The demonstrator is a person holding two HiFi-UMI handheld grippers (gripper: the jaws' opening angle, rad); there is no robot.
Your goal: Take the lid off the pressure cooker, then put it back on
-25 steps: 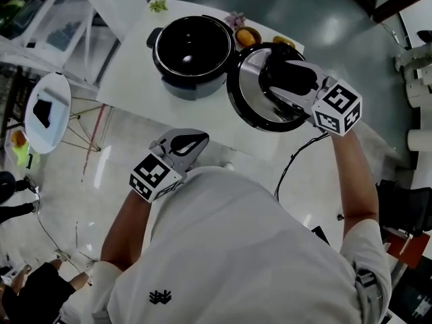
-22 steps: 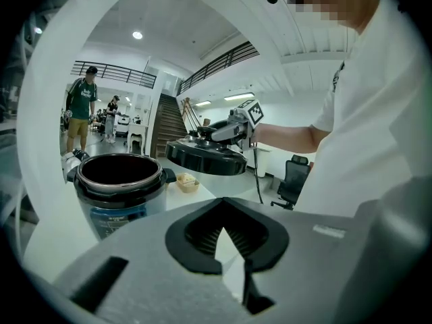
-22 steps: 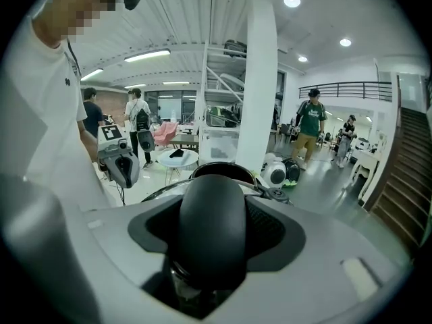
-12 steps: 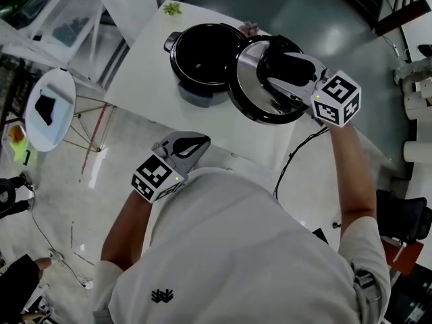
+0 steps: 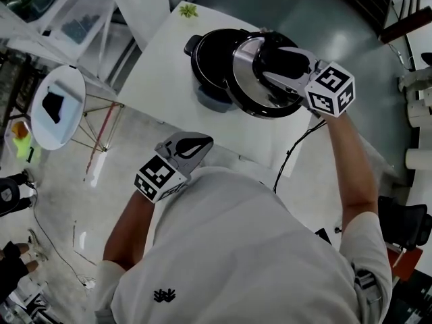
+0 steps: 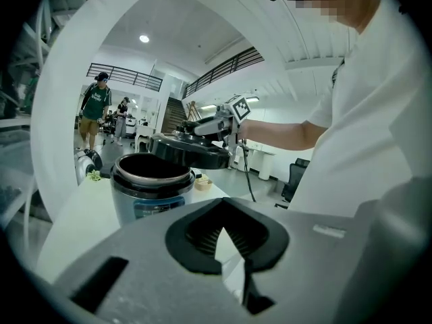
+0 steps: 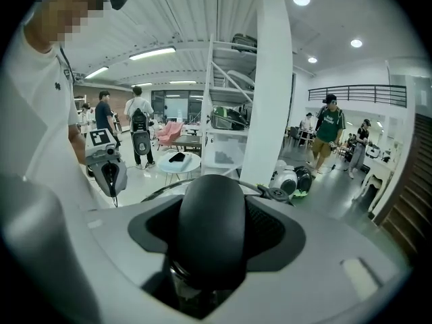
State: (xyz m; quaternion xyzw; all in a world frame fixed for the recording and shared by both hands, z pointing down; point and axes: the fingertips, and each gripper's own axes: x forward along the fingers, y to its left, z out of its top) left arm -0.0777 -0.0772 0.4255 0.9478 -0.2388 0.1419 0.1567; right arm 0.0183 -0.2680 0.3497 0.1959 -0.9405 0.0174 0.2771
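Observation:
The black pressure cooker pot (image 5: 210, 59) stands open on the white table (image 5: 165, 69). My right gripper (image 5: 287, 63) is shut on the black handle (image 7: 210, 228) of the round steel-and-black lid (image 5: 260, 83). The lid hangs tilted in the air, overlapping the pot's right rim. In the left gripper view the lid (image 6: 192, 155) hovers above and to the right of the pot (image 6: 152, 187). My left gripper (image 5: 187, 146) is held off the table's near edge, its jaws shut with nothing between them (image 6: 226, 231).
A green sprig (image 5: 188, 10) lies at the table's far corner. A black cable (image 5: 297, 147) hangs off the table's right edge. A small round white side table (image 5: 57, 106) stands to the left on the floor. People stand in the background (image 6: 94, 113).
The right gripper has carried the lid leftward, from beside the pot to partly over its right rim. The left gripper has hardly shifted in the picture.

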